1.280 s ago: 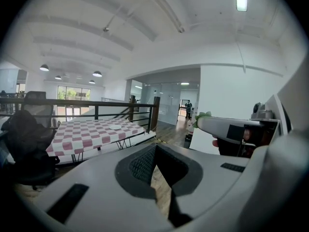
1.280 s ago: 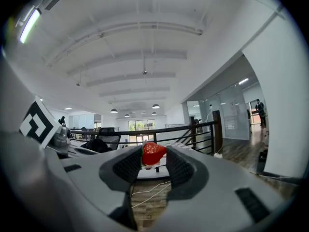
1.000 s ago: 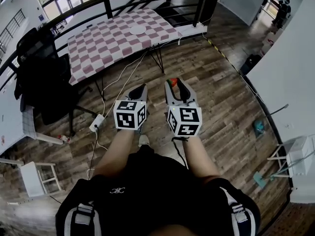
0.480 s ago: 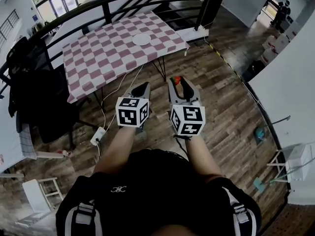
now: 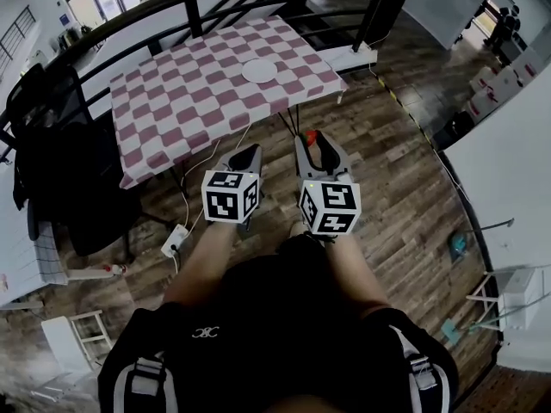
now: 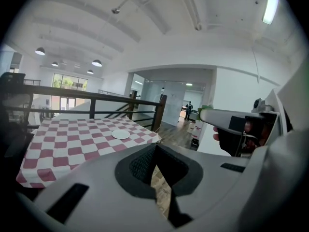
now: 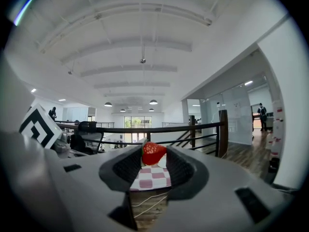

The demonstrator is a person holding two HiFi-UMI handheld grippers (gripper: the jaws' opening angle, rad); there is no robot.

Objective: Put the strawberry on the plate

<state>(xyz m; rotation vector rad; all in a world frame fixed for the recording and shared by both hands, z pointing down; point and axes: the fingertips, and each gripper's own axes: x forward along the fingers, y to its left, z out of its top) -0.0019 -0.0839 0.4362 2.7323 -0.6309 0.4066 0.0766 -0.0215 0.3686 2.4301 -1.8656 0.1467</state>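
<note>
A red strawberry point(image 5: 307, 136) with green leaves sits between the pads at the tip of my right gripper point(image 5: 312, 141), which is shut on it. In the right gripper view the strawberry point(image 7: 153, 153) fills the gap at that gripper's point(image 7: 153, 156) tips. My left gripper point(image 5: 248, 154) is held beside it, jaws together and empty; its own view shows the left gripper point(image 6: 155, 147) closed to a narrow slit. The round white plate point(image 5: 259, 70) lies on the pink-and-white checked table point(image 5: 189, 101) ahead, well beyond both grippers. The left gripper view also shows the plate point(image 6: 120, 135).
Both grippers hang over wooden floor in front of the table. A black office chair point(image 5: 60, 162) stands left of it, and a black railing point(image 5: 194, 7) runs behind. A white power strip point(image 5: 175, 239) with cables lies on the floor. A white wall point(image 5: 516, 162) closes the right side.
The table and plate have drawn nearer and shifted right in the head view. Both grippers keep the same pose, the strawberry still in the right one.
</note>
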